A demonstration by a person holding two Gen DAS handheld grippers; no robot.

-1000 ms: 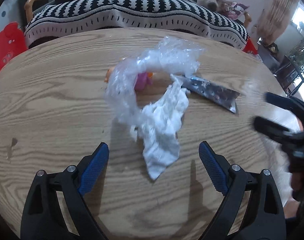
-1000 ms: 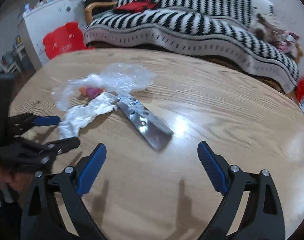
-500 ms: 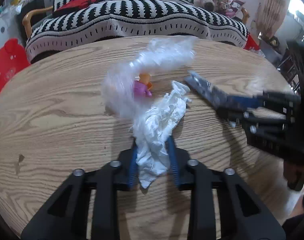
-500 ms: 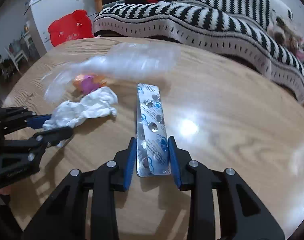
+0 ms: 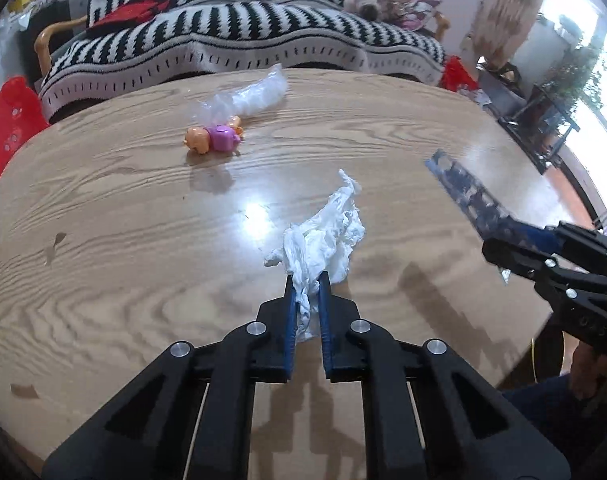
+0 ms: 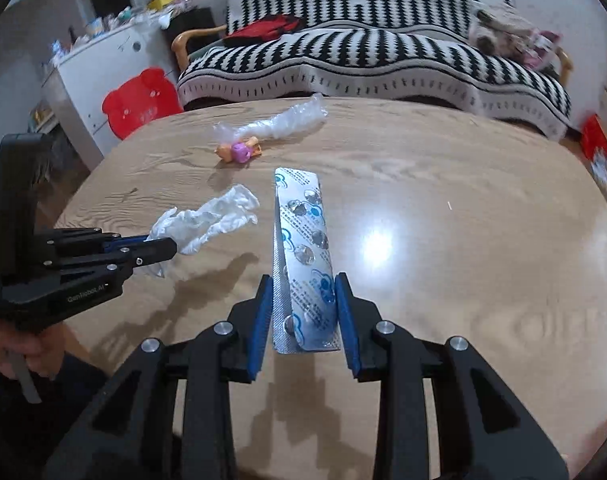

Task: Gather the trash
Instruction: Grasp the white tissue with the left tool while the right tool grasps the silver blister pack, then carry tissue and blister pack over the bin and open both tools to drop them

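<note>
My left gripper [image 5: 306,280] is shut on a crumpled white tissue [image 5: 323,236], held a little above the round wooden table [image 5: 103,240]. In the right wrist view the same tissue [image 6: 207,220] hangs from the left gripper [image 6: 171,246] at the left. My right gripper [image 6: 303,284] is shut on a silver blister pack [image 6: 305,256], lifted off the table; in the left wrist view the blister pack [image 5: 467,192] sticks out of the right gripper [image 5: 499,240]. A crumpled clear plastic bag [image 5: 251,96] lies at the far side of the table.
A small orange and purple toy [image 5: 213,140] lies beside the plastic bag. Behind the table stands a sofa with a black-and-white striped cover [image 5: 239,40]. A red chair [image 6: 141,100] and a white cabinet [image 6: 103,60] stand at the left.
Both grippers went from open to shut, the left on the tissue, the right on the blister pack. Both then lifted their loads and drew back, away from the bag and toy.
</note>
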